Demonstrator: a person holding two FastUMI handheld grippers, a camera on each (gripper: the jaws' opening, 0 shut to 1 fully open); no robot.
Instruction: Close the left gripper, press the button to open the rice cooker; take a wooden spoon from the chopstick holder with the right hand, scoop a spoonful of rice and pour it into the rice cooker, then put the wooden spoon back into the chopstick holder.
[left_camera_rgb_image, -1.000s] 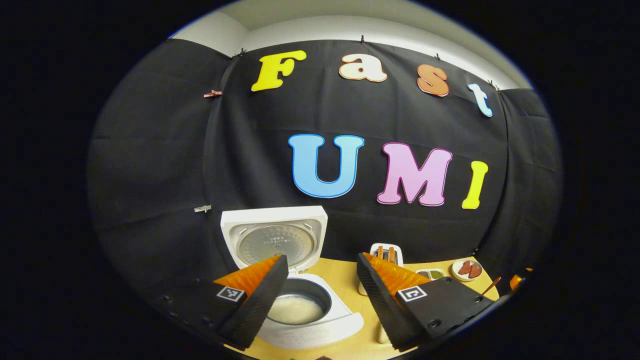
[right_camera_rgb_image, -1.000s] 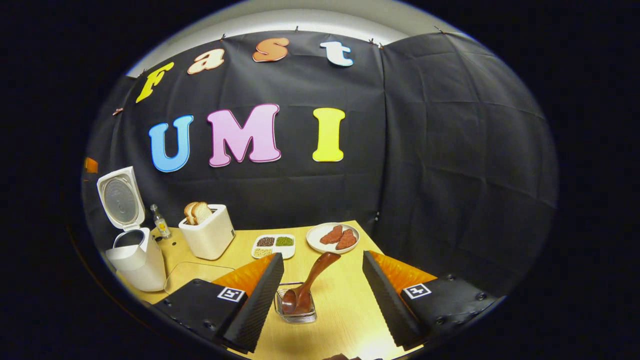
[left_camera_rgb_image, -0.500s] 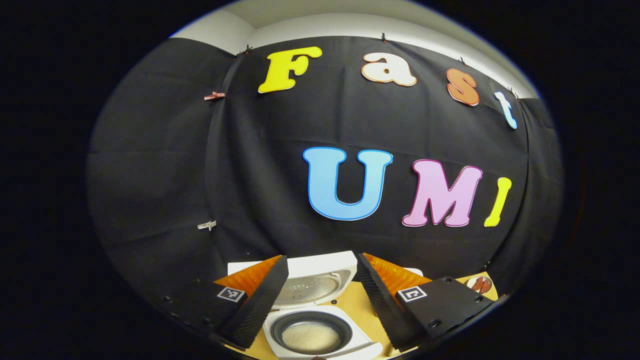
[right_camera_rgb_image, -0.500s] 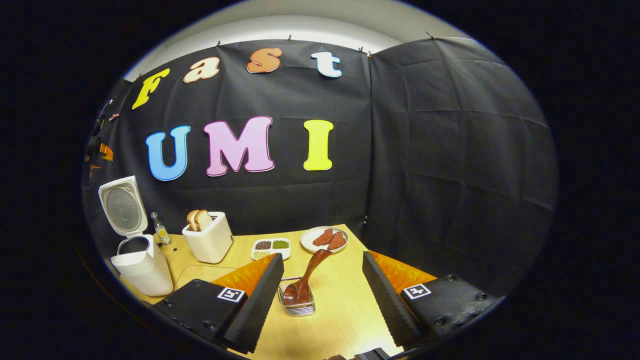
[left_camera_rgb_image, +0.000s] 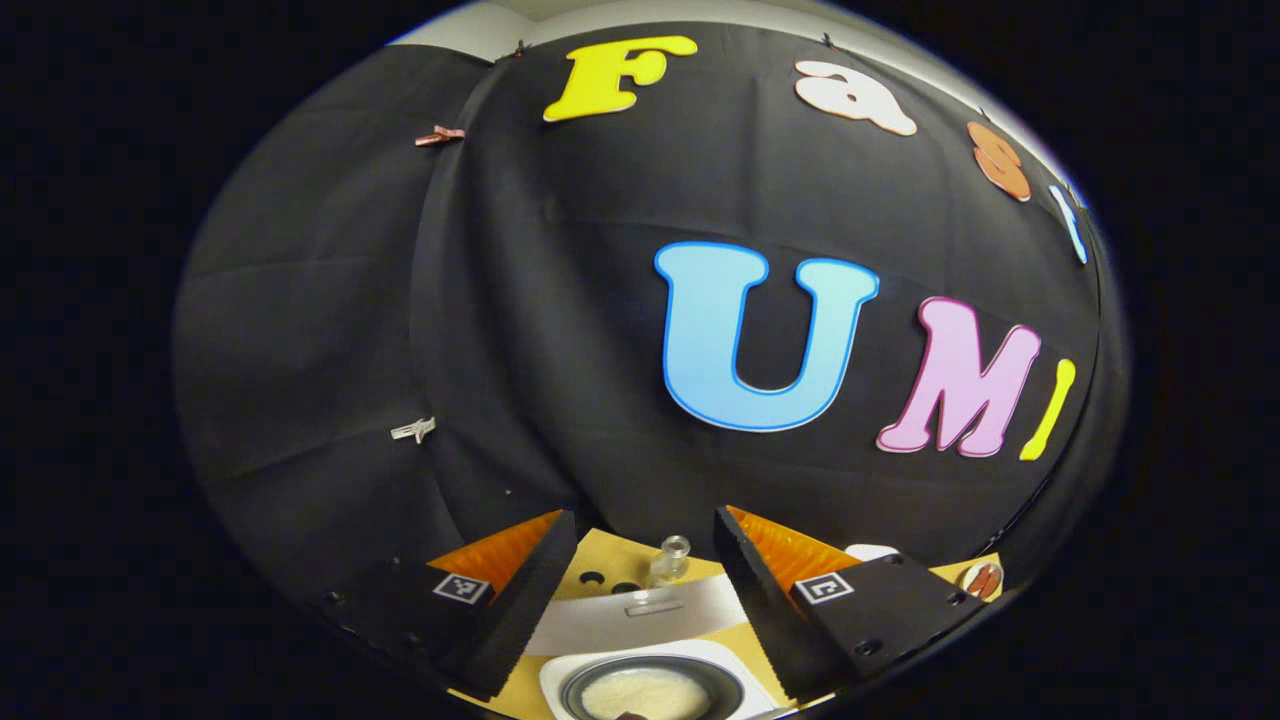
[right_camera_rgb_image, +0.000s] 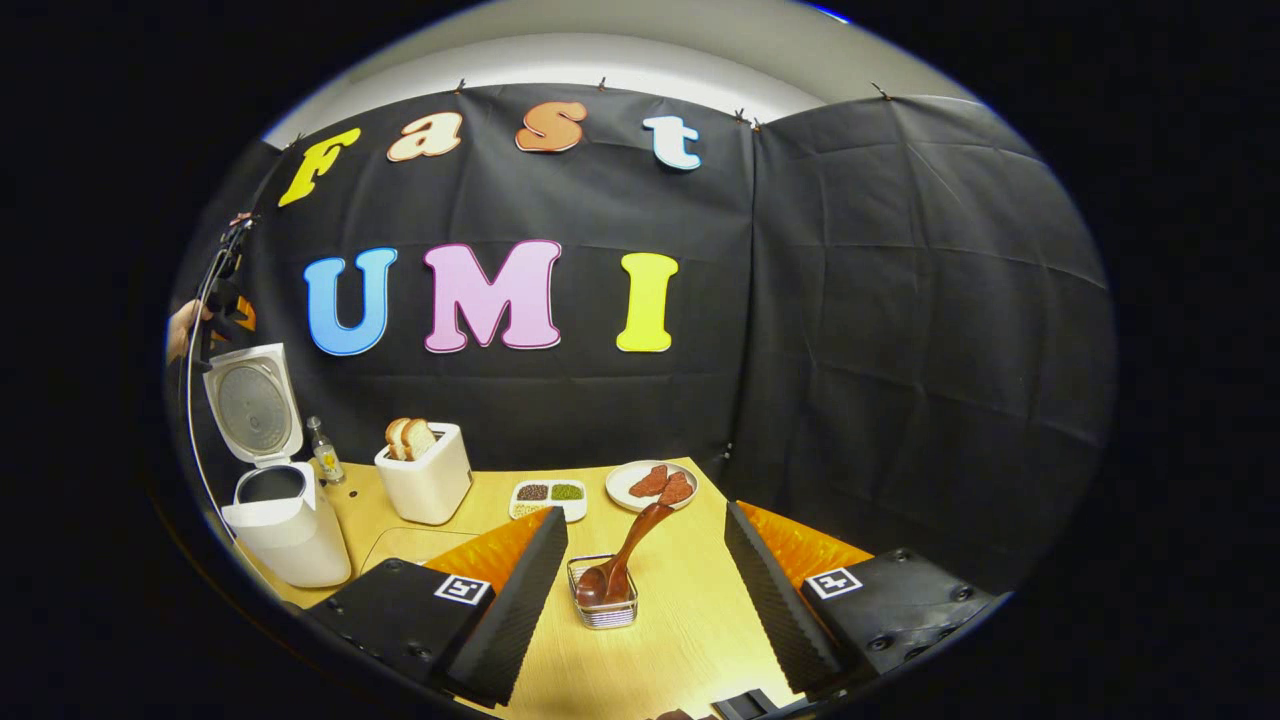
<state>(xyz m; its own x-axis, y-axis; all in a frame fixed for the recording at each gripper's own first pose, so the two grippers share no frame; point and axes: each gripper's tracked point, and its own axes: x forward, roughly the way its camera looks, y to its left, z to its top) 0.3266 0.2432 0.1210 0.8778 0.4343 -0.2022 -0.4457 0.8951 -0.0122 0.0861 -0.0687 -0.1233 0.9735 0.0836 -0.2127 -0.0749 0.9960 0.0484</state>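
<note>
On the worktop (right_camera_rgb_image: 690, 640), the wooden spoon (right_camera_rgb_image: 625, 550) leans just ahead of the empty, wide-open right hand-held gripper (right_camera_rgb_image: 645, 590); pinch its handle squarely. The left hand-held gripper (left_camera_rgb_image: 645, 590) is open too.

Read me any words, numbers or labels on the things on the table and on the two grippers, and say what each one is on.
No text can be read.
Left hand-held gripper: square coded marker on each finger, a pattern, no words.
Right hand-held gripper: the same kind of marker, no words.
Bottle: label too small to read.
Rice cooker: no lettering legible.
</note>
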